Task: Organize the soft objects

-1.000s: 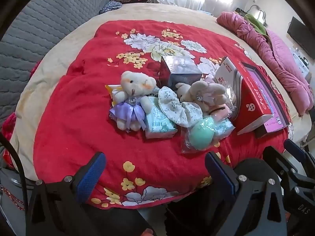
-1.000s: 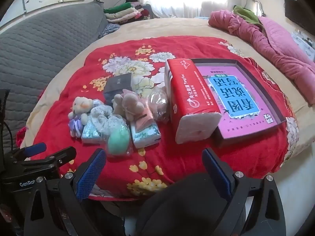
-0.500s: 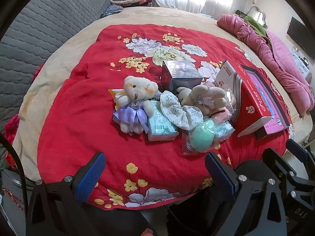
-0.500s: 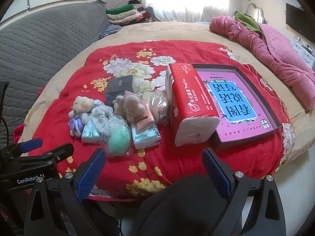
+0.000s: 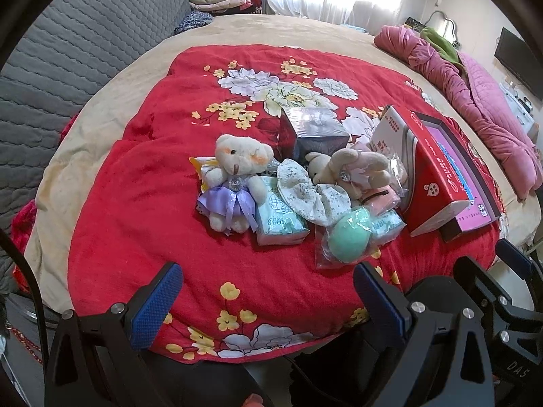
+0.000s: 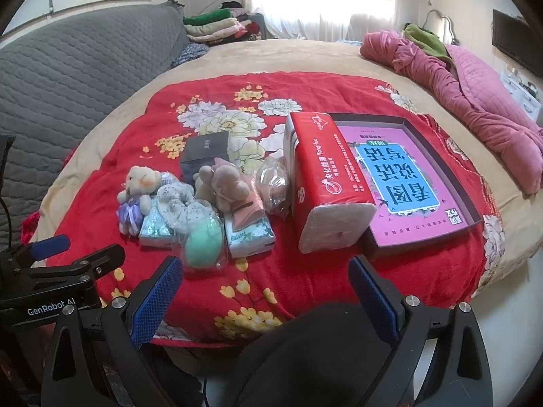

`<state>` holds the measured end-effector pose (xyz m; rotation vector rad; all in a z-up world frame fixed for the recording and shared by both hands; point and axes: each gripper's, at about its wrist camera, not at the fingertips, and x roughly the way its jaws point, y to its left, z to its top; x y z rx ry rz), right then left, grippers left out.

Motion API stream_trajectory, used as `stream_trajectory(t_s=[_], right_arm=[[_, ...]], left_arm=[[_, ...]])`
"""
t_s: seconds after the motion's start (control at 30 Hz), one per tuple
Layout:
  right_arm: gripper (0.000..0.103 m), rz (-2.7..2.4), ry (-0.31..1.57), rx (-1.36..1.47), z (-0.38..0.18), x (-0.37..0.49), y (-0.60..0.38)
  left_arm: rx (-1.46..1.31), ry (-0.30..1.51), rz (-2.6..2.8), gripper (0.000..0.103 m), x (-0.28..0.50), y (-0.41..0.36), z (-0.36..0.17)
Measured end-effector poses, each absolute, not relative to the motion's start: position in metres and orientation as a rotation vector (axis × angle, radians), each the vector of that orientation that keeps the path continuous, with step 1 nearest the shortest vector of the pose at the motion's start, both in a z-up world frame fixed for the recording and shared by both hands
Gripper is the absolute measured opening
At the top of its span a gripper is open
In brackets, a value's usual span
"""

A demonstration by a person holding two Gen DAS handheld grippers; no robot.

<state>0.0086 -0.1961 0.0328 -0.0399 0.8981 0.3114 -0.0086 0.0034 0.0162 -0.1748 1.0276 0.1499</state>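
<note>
**A:** What was around, anything blocking?

**B:** A red floral blanket (image 5: 142,203) lay over a tan bedspread (image 6: 305,57). The soft stuff sat in one clump mid-blanket: a white teddy bear in a purple dress (image 5: 234,183), a beige plush toy (image 5: 349,169), a floral scrunchie (image 5: 312,193) and a mint-green sponge egg in a clear bag (image 5: 348,234). Two tissue packs lay partly under them, one (image 5: 280,218) beside the bear and one (image 6: 249,234) under the plush. A dark grey box (image 5: 314,132) stood just behind the clump. To its right a red tissue brick (image 6: 325,183) leaned on the rim of a shallow box (image 6: 448,176) holding a pink book. A crumpled clear bag (image 6: 273,183) sat between the plush and the brick. Nothing stood between my grippers and the clump.

**A:** Grippers?

**B:** My left gripper (image 5: 268,300) was spread wide and empty, over the near blanket edge, touching nothing. My right gripper (image 6: 266,293) was the same: wide apart, holding nothing, short of the egg. A dark garment (image 6: 322,349) filled the frame below it.

**A:** Any text?

**B:** "GenRobot AI" on the left gripper body, seen from the right wrist. "DAS" on the right gripper, seen from the left wrist. The brick read "YangHua" plus Chinese text; the book cover had large Chinese characters, upside down to me.
</note>
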Motion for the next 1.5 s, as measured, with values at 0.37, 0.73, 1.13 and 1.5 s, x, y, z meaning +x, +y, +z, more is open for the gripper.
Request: stream_trajectory(t_s=[0.37, 0.73, 1.13, 1.5], right_arm=[[0.098, 0.307, 0.896, -0.043, 0.034, 0.007, -0.198], [0.098, 0.304, 0.891, -0.060, 0.032, 0.006, -0.197], [0.098, 0.302, 0.898, -0.064, 0.029, 0.009, -0.195], [0.098, 0.356, 0.886, -0.089, 0.026, 0.012, -0.178]], left_arm=[[-0.174, 1.028, 0.150, 0.101, -0.008, 0.003, 0.016], [-0.170, 1.028, 0.151, 0.101, -0.008, 0.006, 0.017], [-0.171, 1.030, 0.152, 0.101, -0.008, 0.006, 0.016], [-0.267, 1.052, 0.150, 0.101, -0.002, 0.027, 0.012]])
